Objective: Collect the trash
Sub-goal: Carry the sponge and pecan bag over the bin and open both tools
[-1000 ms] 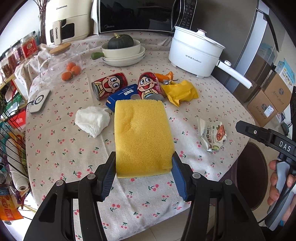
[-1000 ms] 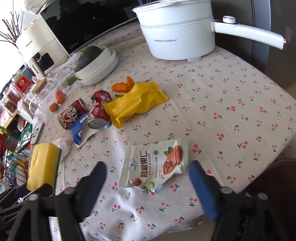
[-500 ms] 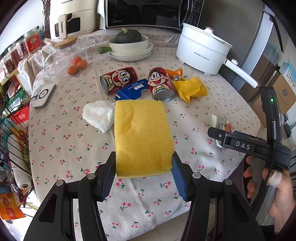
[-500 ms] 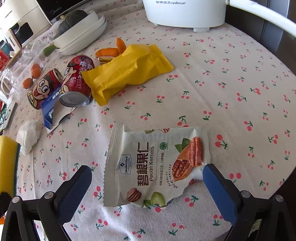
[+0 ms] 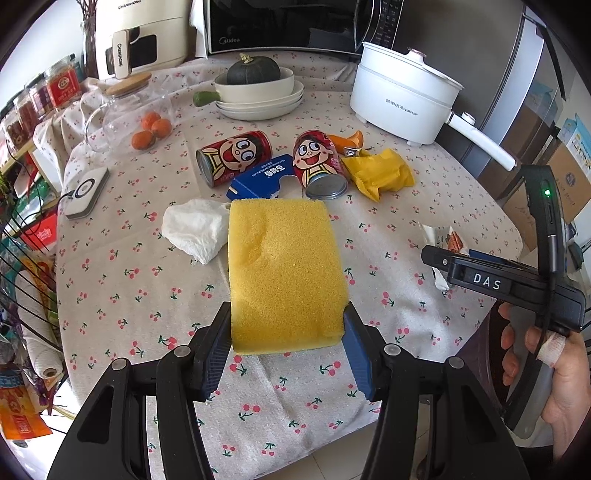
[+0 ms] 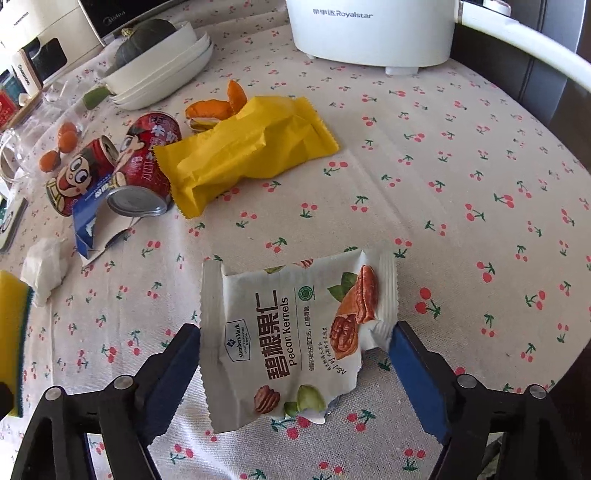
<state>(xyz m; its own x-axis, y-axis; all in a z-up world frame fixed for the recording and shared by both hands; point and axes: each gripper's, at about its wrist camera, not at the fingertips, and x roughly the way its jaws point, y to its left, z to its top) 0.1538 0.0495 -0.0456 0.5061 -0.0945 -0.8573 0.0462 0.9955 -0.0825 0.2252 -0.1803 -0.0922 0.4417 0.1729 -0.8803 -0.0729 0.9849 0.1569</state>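
My left gripper (image 5: 286, 339) is shut on a yellow sponge (image 5: 282, 273) held above the tablecloth. My right gripper (image 6: 295, 354) has its pads at both side edges of a white pecan kernels packet (image 6: 295, 339), whose edges curl up between them. Other trash lies on the table: a yellow wrapper (image 6: 247, 147), two red cans (image 5: 234, 157) (image 5: 319, 166), a blue carton piece (image 5: 264, 177), a crumpled white tissue (image 5: 195, 229) and orange peel (image 6: 218, 105).
A white electric pot (image 5: 402, 99) with a long handle stands at the back right. Stacked bowls with a dark squash (image 5: 258, 88), a glass jar with oranges (image 5: 125, 114) and a microwave (image 5: 291, 26) stand behind. A wire rack (image 5: 22, 280) is at the left.
My right gripper moved forward over the pecan packet and narrowed its jaws onto the packet's sides. My left gripper kept hold of the sponge and shifted slightly toward the table.
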